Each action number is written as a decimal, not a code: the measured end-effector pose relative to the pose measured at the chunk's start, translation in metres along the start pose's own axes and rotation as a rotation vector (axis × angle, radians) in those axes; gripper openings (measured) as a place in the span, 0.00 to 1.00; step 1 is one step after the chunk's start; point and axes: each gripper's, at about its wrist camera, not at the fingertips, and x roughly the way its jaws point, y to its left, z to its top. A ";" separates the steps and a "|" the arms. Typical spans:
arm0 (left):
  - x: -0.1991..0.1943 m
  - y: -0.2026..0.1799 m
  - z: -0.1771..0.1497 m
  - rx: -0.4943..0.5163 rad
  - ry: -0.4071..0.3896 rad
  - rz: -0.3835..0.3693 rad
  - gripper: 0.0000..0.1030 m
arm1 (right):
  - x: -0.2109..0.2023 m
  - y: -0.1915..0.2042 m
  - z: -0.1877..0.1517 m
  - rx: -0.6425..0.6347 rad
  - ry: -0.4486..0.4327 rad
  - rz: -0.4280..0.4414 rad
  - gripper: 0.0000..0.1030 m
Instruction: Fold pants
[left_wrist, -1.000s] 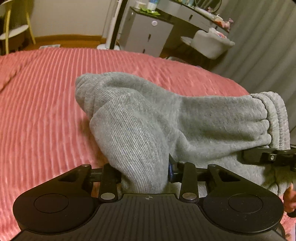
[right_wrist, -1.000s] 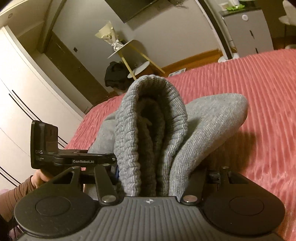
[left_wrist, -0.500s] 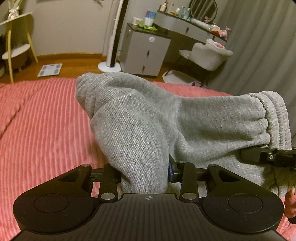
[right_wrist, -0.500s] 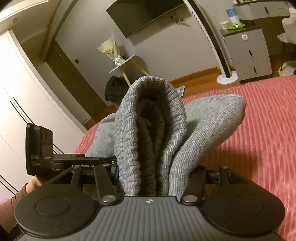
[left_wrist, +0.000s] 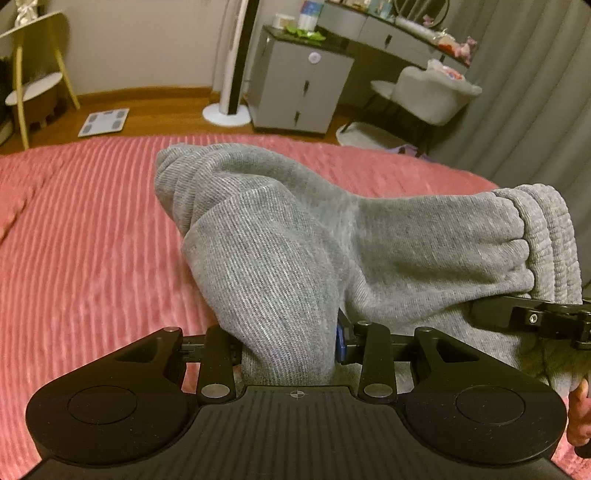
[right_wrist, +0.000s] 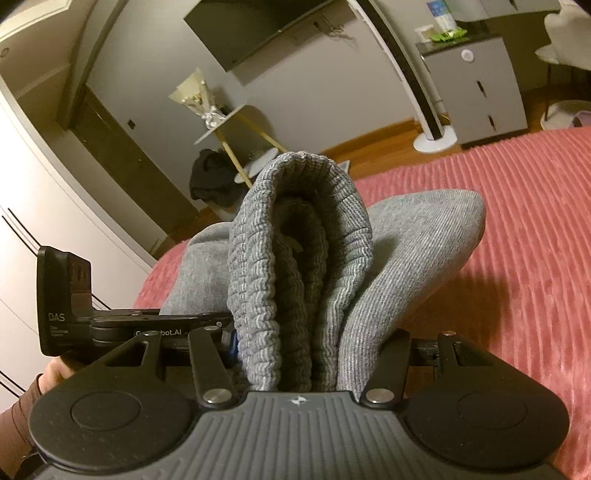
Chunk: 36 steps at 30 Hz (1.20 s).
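The grey sweatpants (left_wrist: 369, 251) are held up above the pink ribbed bedspread (left_wrist: 92, 258). My left gripper (left_wrist: 288, 343) is shut on a bunched fold of the grey fabric. My right gripper (right_wrist: 303, 354) is shut on the doubled ribbed waistband (right_wrist: 299, 236), which stands upright between its jaws. The waistband also shows in the left wrist view (left_wrist: 546, 236), with the right gripper (left_wrist: 532, 317) at the far right. The left gripper (right_wrist: 110, 325) shows at the left of the right wrist view. The fingertips of both are hidden in cloth.
The bedspread also shows in the right wrist view (right_wrist: 517, 240). Beyond the bed's far edge stand a grey cabinet (left_wrist: 299, 85), a tower fan (left_wrist: 229, 74), a white chair (left_wrist: 432, 92), a scale on the floor (left_wrist: 105, 122) and a side table (right_wrist: 236, 122). A grey curtain (left_wrist: 535, 92) hangs at right.
Both grippers have lifted with the pants still held; more of the room beyond the bed shows now, and the bedspread sits lower in both views.
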 end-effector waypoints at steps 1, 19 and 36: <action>0.006 0.001 -0.001 0.002 0.007 0.005 0.38 | 0.003 -0.003 -0.001 0.006 0.004 -0.005 0.53; 0.022 -0.017 -0.091 0.103 -0.048 0.411 1.00 | -0.007 -0.032 -0.055 -0.160 -0.066 -0.538 0.96; -0.025 -0.031 -0.182 -0.125 0.104 0.437 1.00 | -0.042 0.065 -0.168 -0.226 -0.107 -0.596 0.96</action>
